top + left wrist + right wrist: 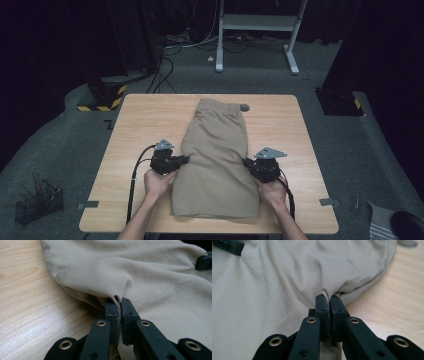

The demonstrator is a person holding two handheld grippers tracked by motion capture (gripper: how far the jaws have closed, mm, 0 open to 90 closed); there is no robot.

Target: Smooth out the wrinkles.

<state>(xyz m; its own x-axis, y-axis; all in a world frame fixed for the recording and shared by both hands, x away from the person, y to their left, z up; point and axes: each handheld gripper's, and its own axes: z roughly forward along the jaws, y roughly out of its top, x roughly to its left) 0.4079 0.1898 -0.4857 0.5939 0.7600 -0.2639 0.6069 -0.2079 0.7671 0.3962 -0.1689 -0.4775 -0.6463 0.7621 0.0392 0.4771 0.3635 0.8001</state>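
Left gripper point(186, 159) clamped tight, right gripper point(246, 162) likewise (facing inward), forearms low

Wooden table point(140, 120) sitting on grey floor; wire basket point(37, 202) lying at left, white desk frame point(257, 30) standing behind, cables point(165, 65) trailing.

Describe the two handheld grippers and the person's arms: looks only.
Each gripper, left gripper and right gripper, is black with a grey three-cornered plate on top and a black cable trailing back. Up close, the jaws are matte black linkage bars with brass-ringed pivot holes. The forearms show no sleeves.
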